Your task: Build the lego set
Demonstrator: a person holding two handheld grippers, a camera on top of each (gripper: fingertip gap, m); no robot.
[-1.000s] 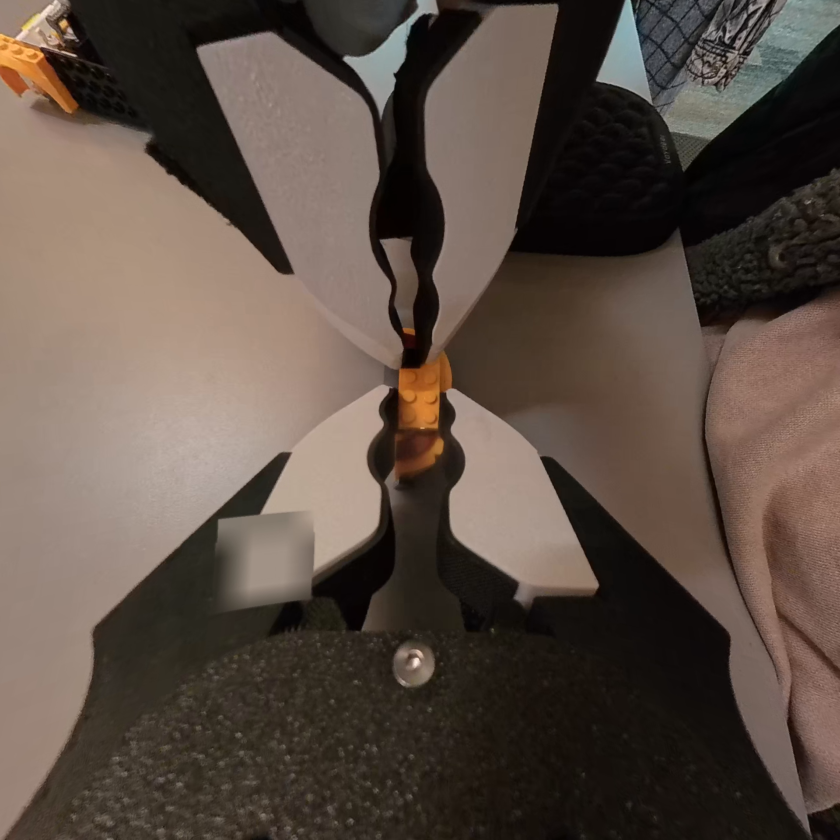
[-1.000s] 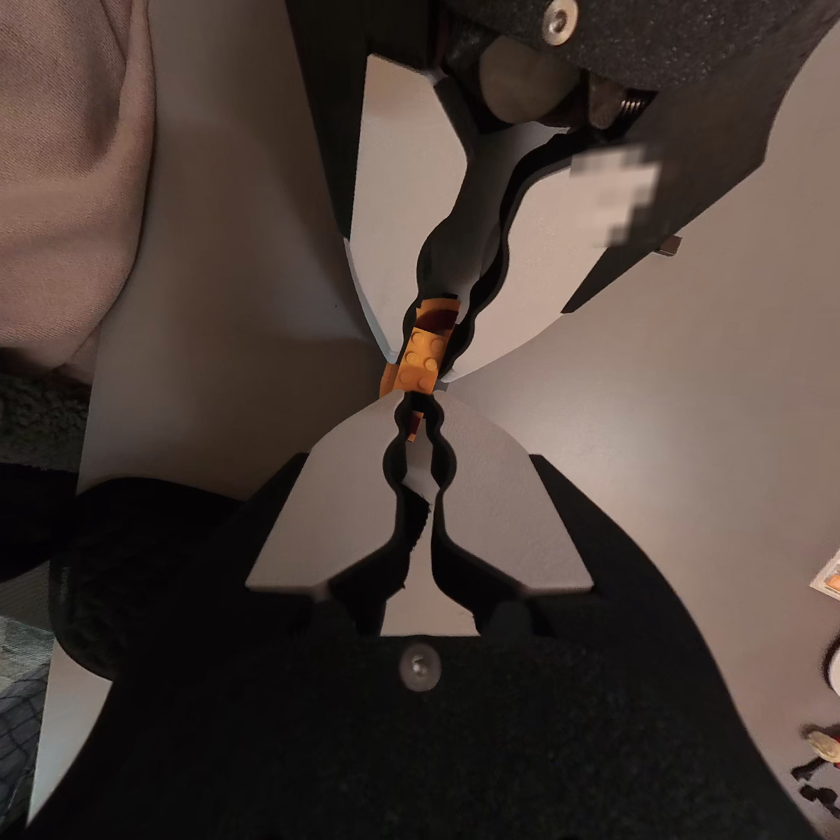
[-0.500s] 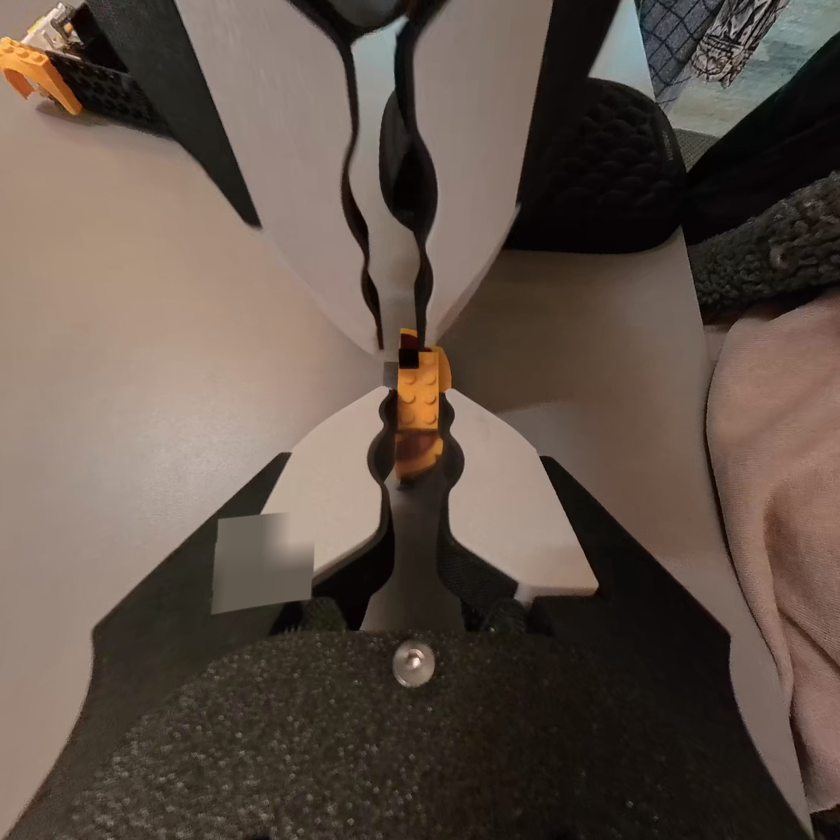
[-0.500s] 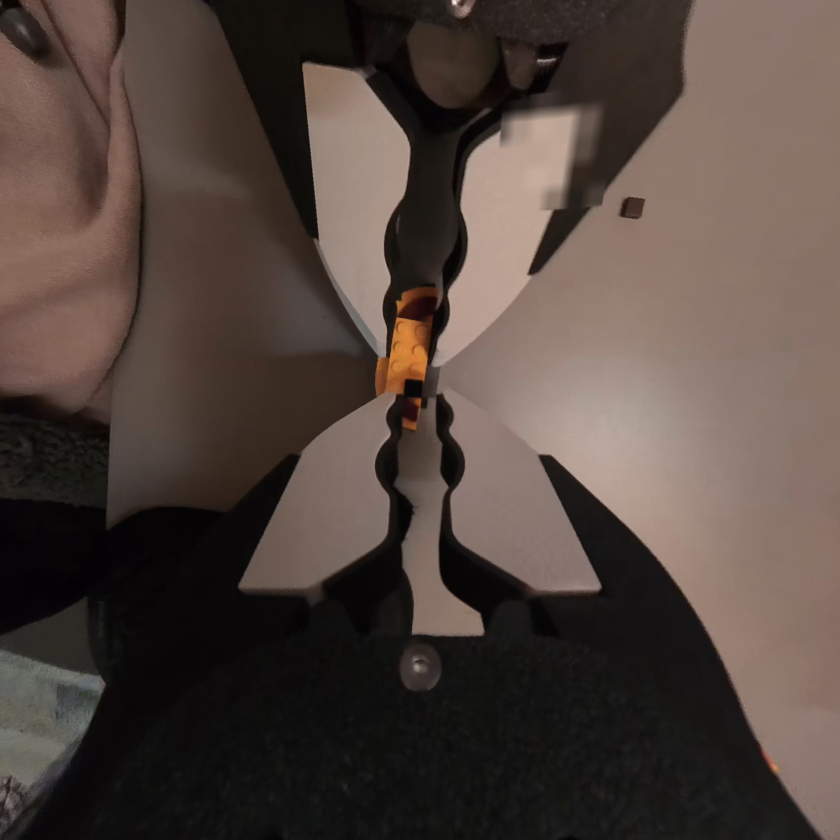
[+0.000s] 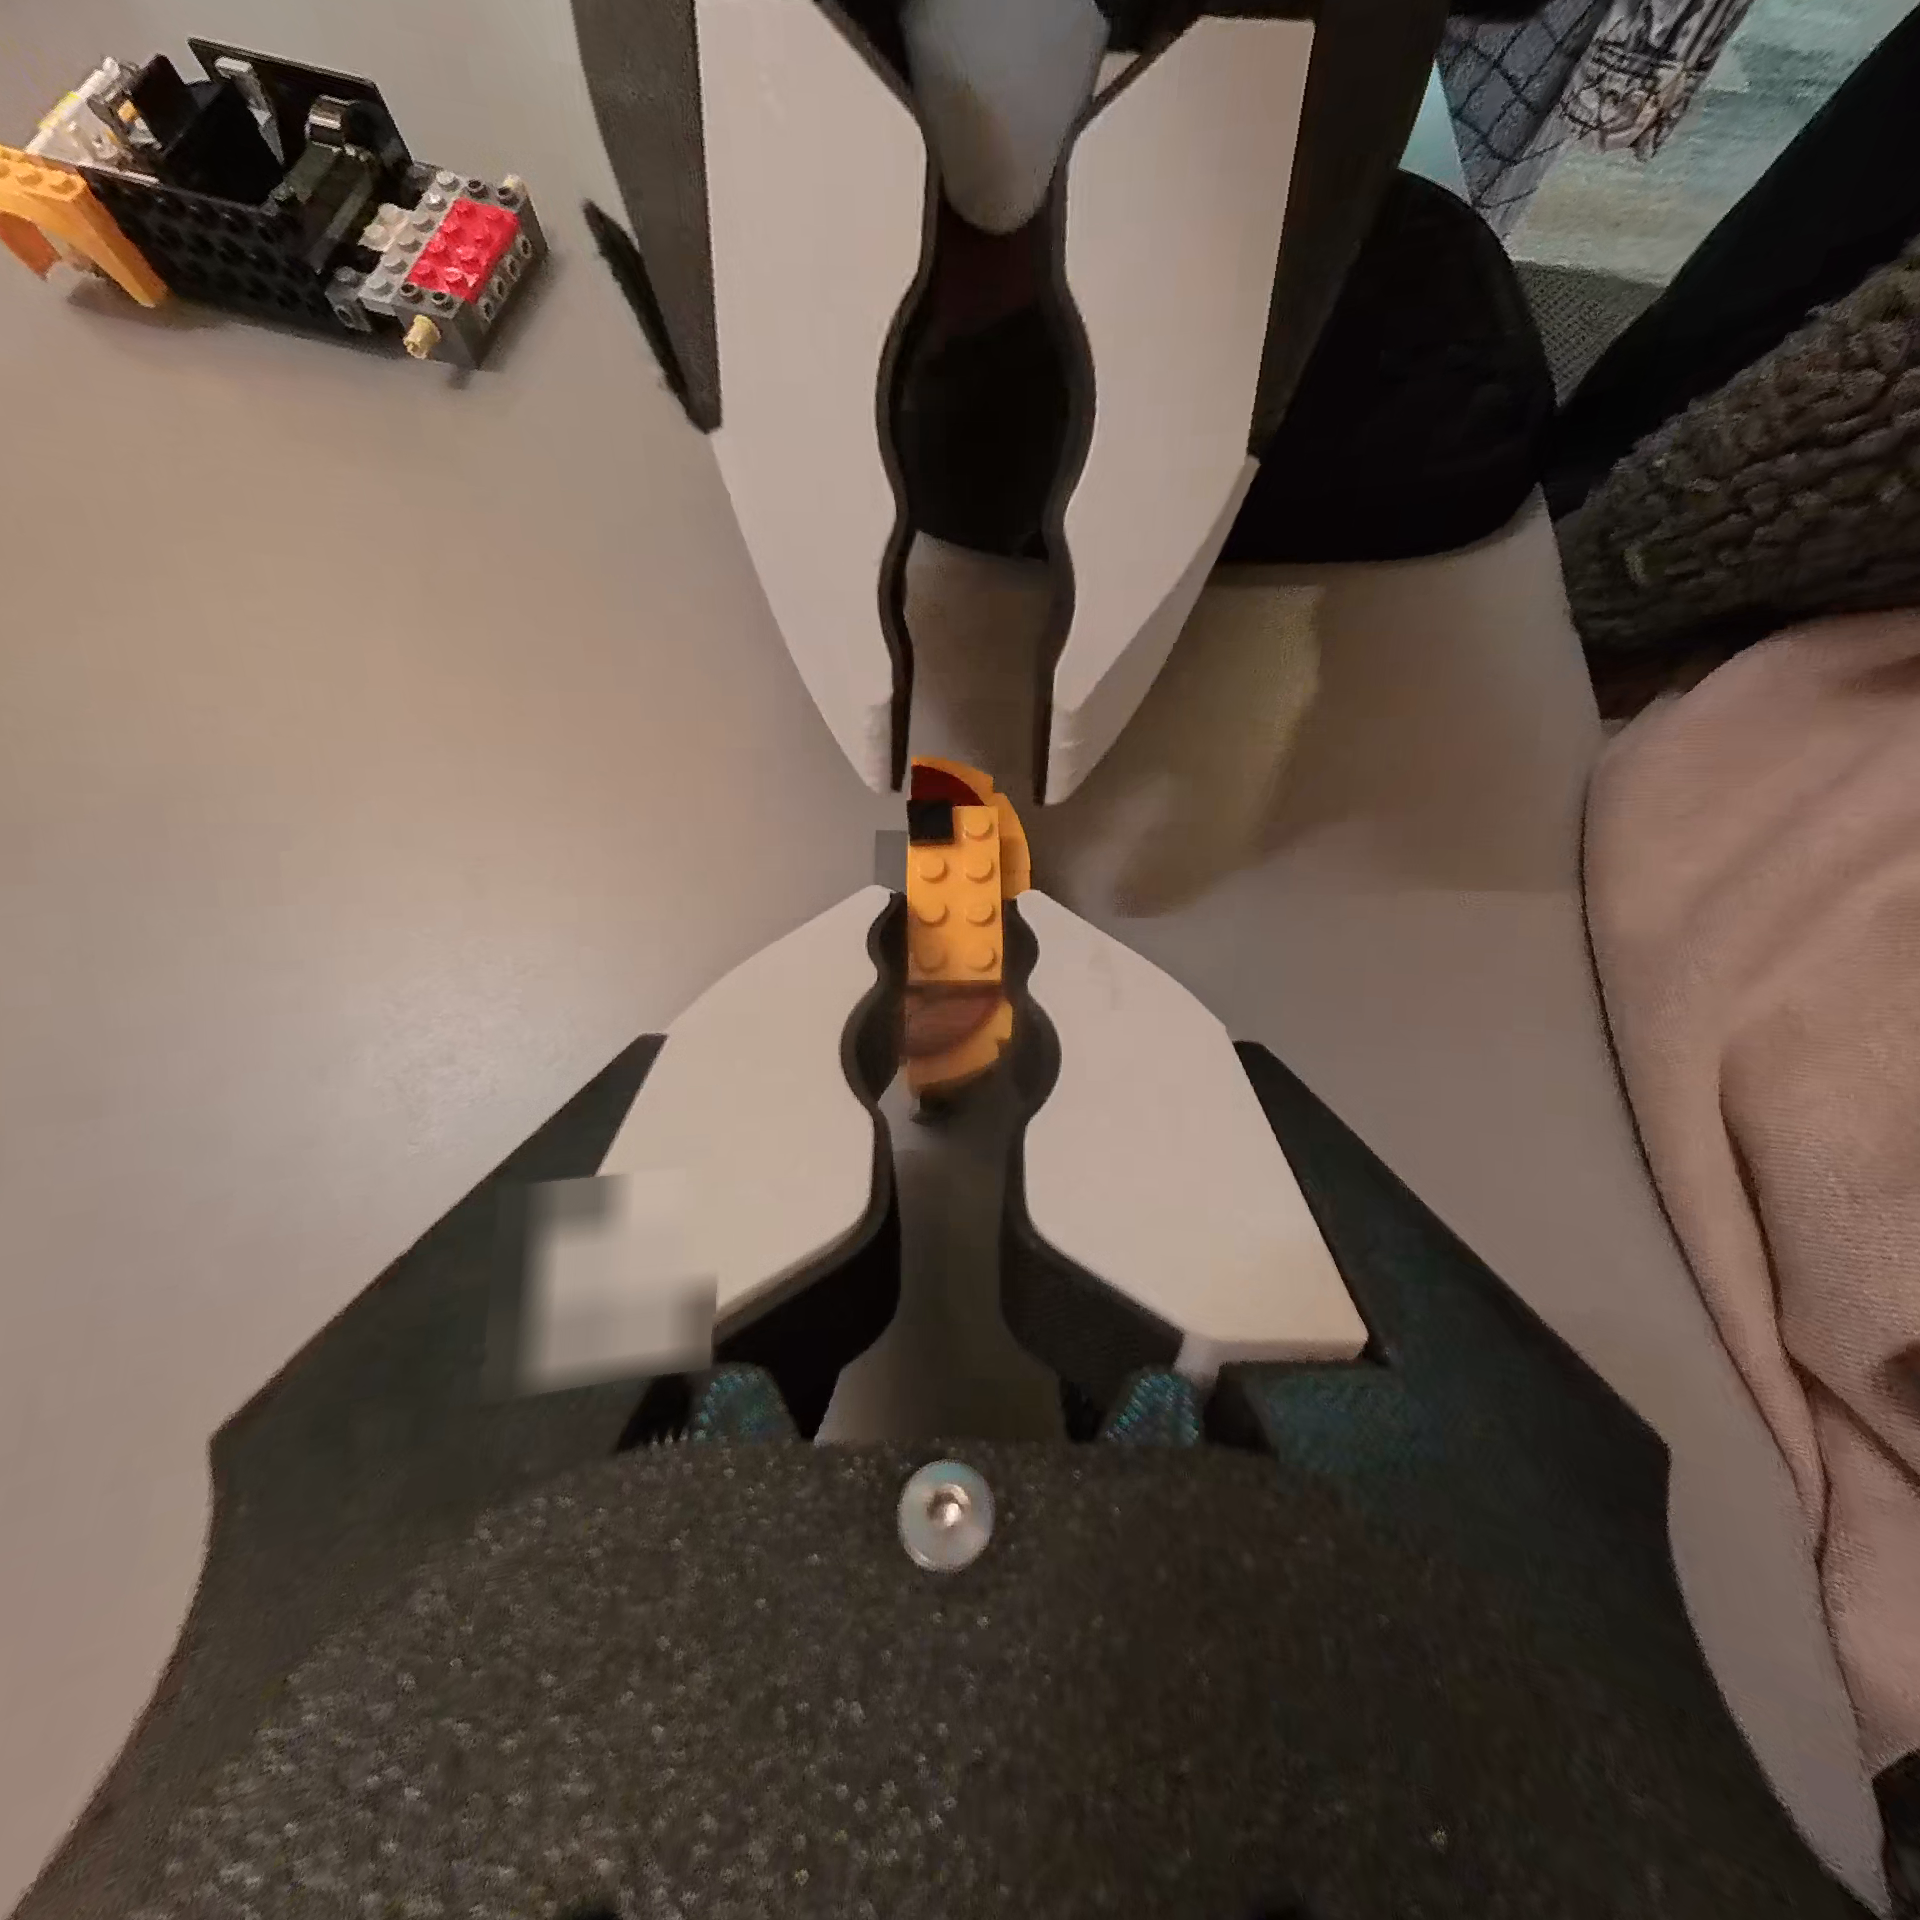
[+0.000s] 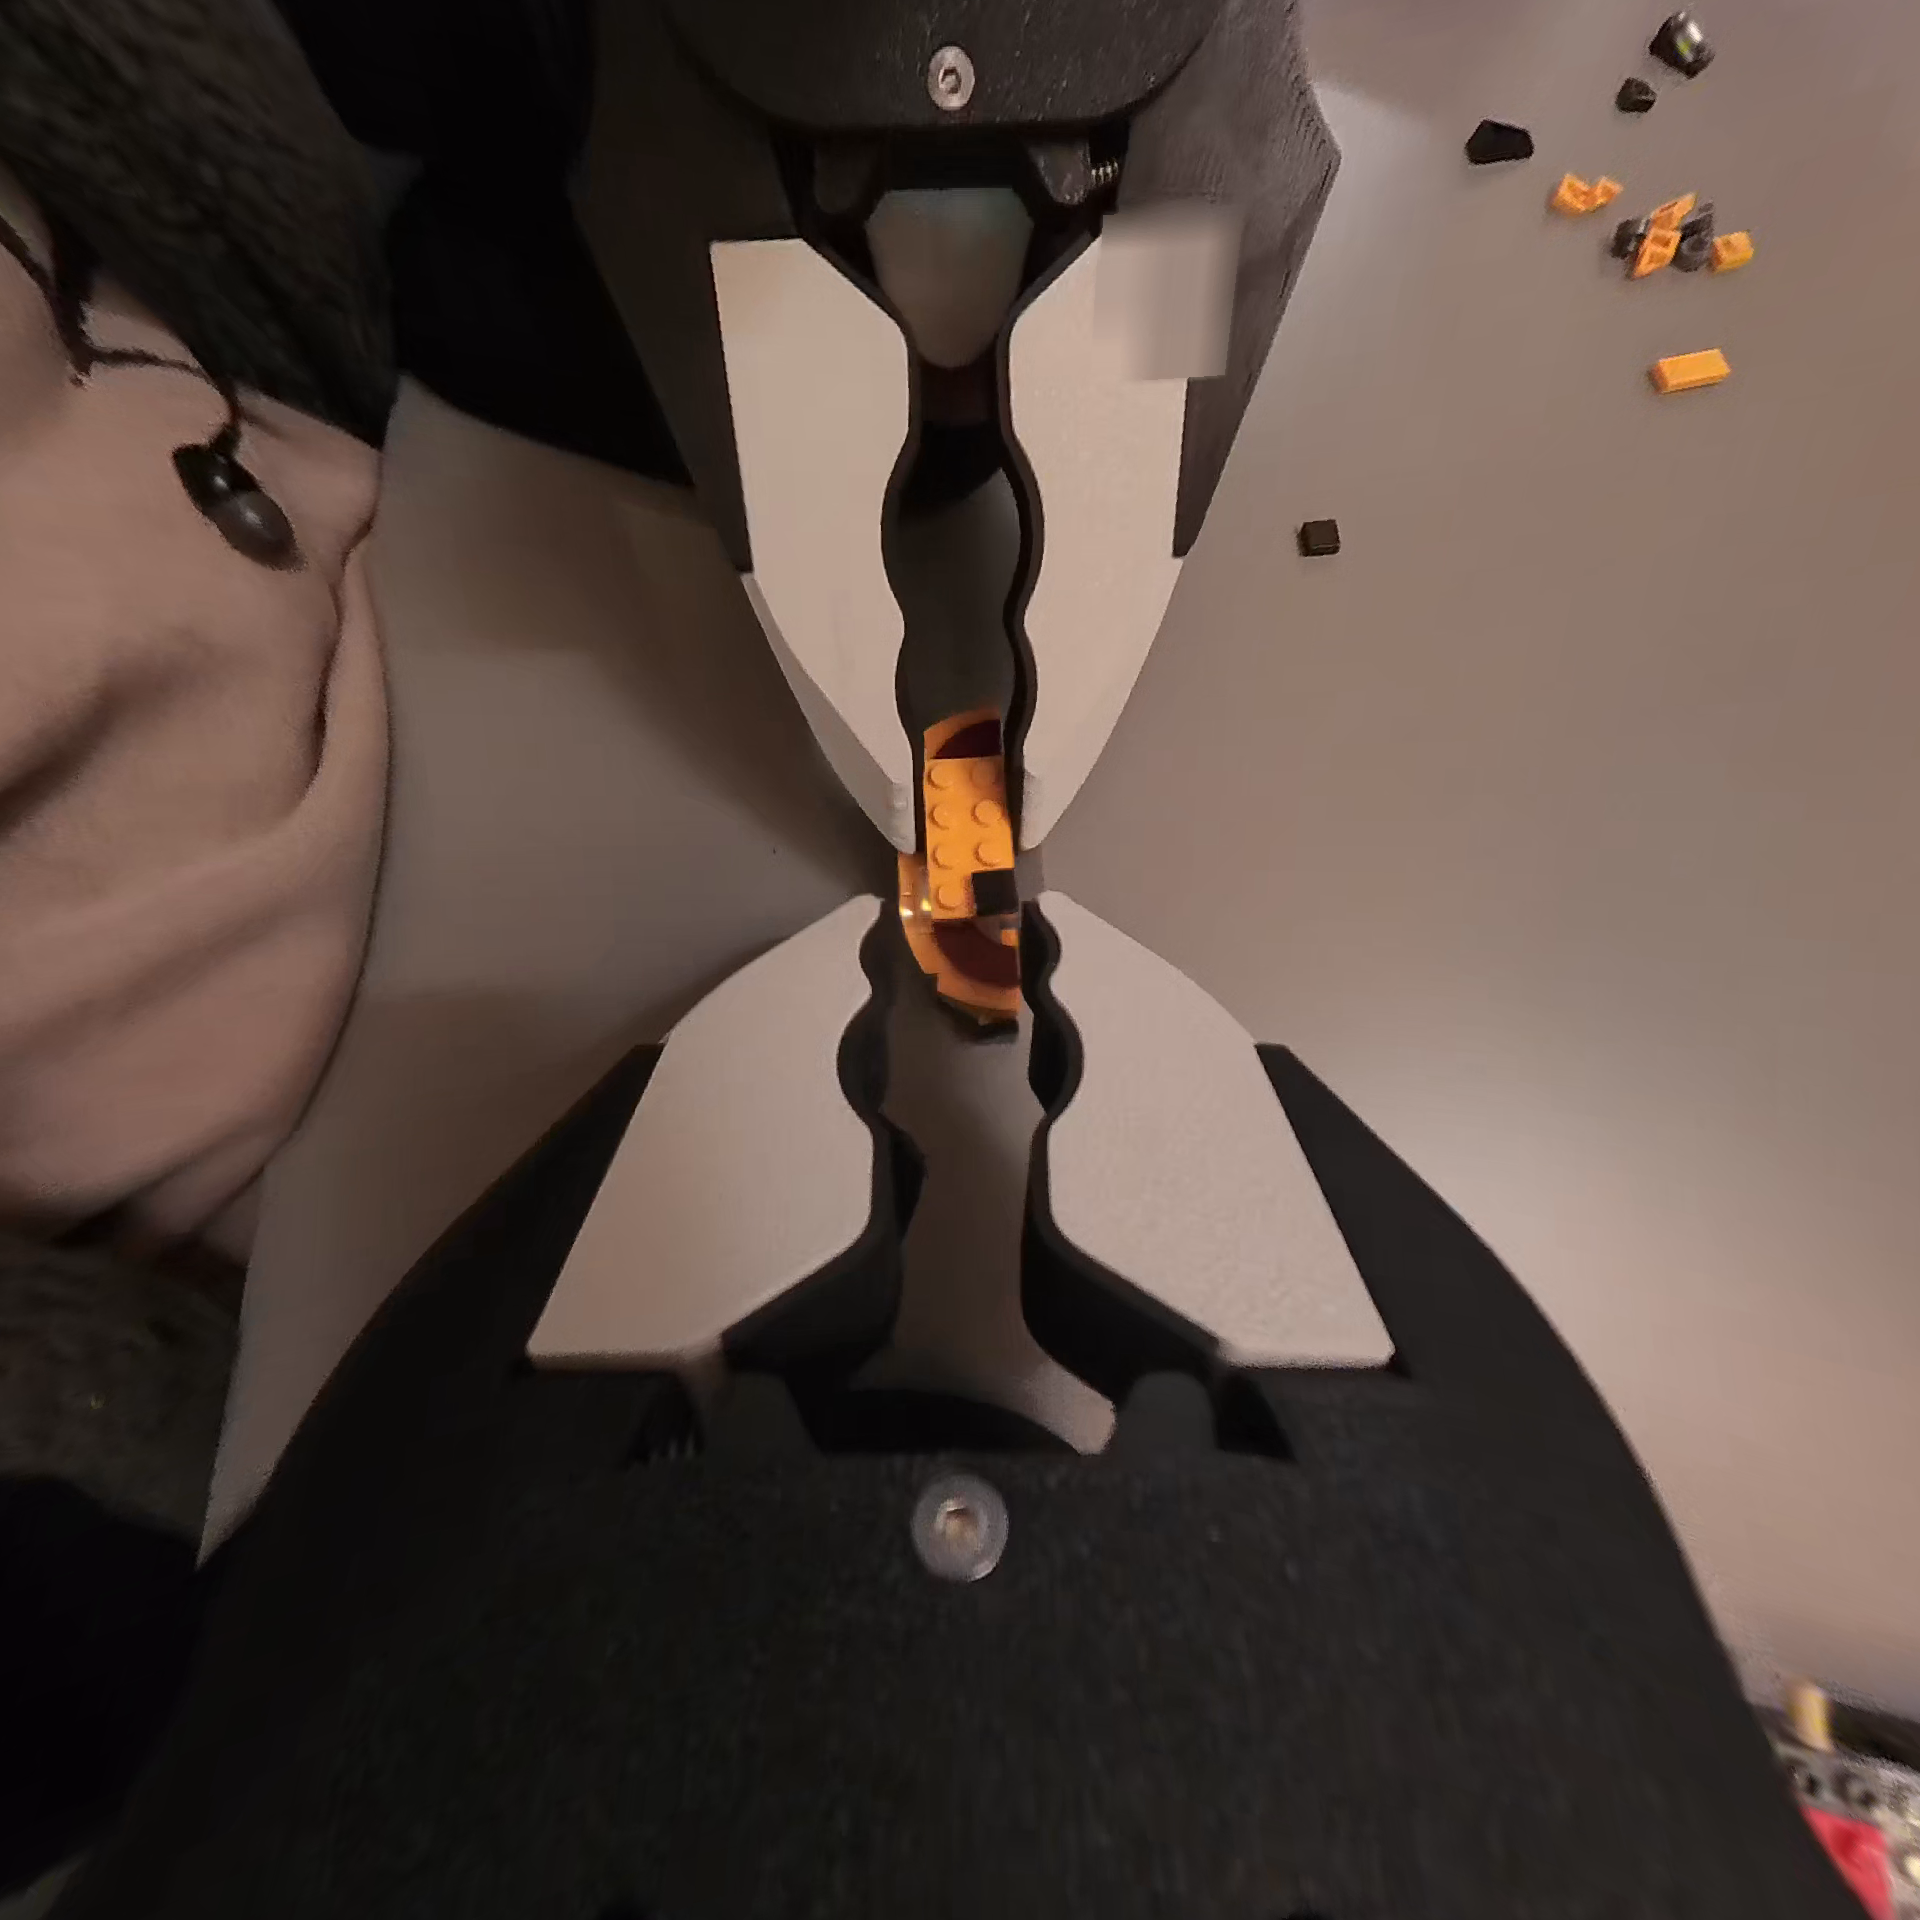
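Right gripper [image 5: 966, 769] backed off, fingers now parted, empty. Left gripper [image 5: 951, 914] clamps orange arch piece [image 5: 954, 904] sides. Light, rigid, smooth; small black stud could pop off.

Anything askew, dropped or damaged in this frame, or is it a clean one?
Nothing stands out. The left gripper holds the orange lego piece squarely; the right gripper is open around its far end. The partly built model sits upright, and loose pieces lie on the table.

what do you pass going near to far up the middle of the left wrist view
left gripper shut on the orange lego piece → small black stud piece on its far end → right gripper, open, facing it.
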